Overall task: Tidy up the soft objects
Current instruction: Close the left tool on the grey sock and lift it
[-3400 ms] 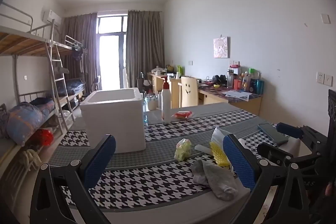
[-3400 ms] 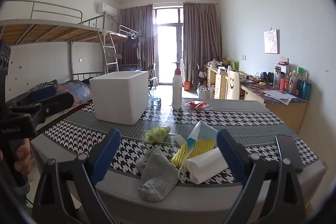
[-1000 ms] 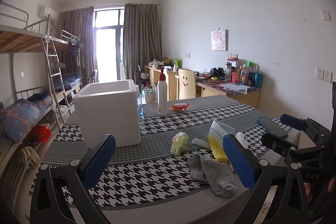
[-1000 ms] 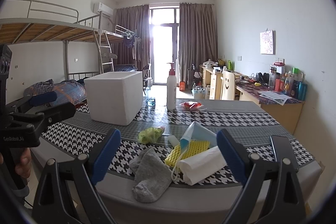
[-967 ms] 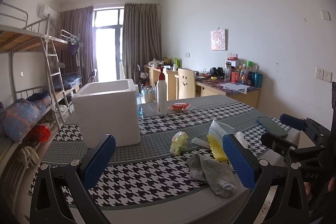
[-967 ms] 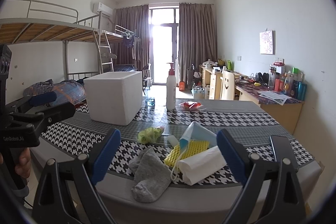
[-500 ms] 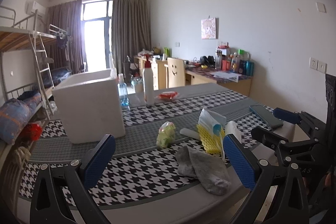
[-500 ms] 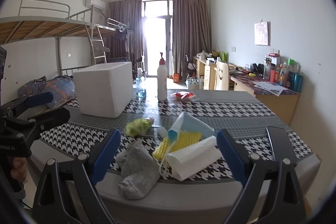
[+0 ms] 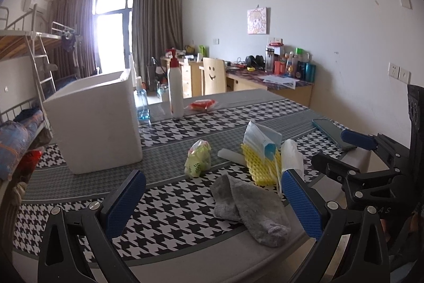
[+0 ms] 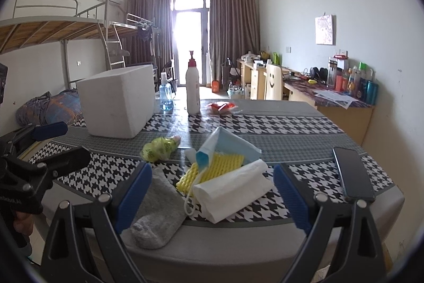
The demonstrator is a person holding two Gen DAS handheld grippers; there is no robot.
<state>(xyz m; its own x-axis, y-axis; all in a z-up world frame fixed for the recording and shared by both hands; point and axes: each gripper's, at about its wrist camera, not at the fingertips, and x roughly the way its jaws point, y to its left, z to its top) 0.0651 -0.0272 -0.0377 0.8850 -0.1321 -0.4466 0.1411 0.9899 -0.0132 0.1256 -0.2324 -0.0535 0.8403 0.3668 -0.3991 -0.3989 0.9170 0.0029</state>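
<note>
1. Left wrist view: I see my left gripper (image 9: pixel 212 199) nearer the table (image 9: pixel 169 253) than a second ago, and turned a little rightward; the foam box (image 9: pixel 95 121) now sits further left in frame. Its blue ribbed fingers (image 9: pixel 124 199) are spread wide and hold nothing.
2. Between those fingers lies the grey sock (image 9: pixel 251 206), a soft ribbed knit, crumpled near the table's front edge on the houndstooth cloth (image 9: pixel 164 214).
3. Just behind it are a crinkled yellow-green plastic bag (image 9: pixel 197 159), a yellow foam mesh sleeve (image 9: pixel 261 166) and a pleated blue face mask (image 9: pixel 261 137) resting on the mesh.
4. Right wrist view: my right gripper (image 10: pixel 213 196) has also closed in on the pile, fingers (image 10: pixel 291 199) apart and empty.
5. A folded white tissue (image 10: pixel 233 190) lies between them, overlapping the mesh sleeve; the sock is at the left finger, its toe reaching the table edge.
6. A dark phone (image 10: pixel 352 173) lies flat on the right. A white tube beside the mask is possibly a tissue roll; I cannot tell.
</note>
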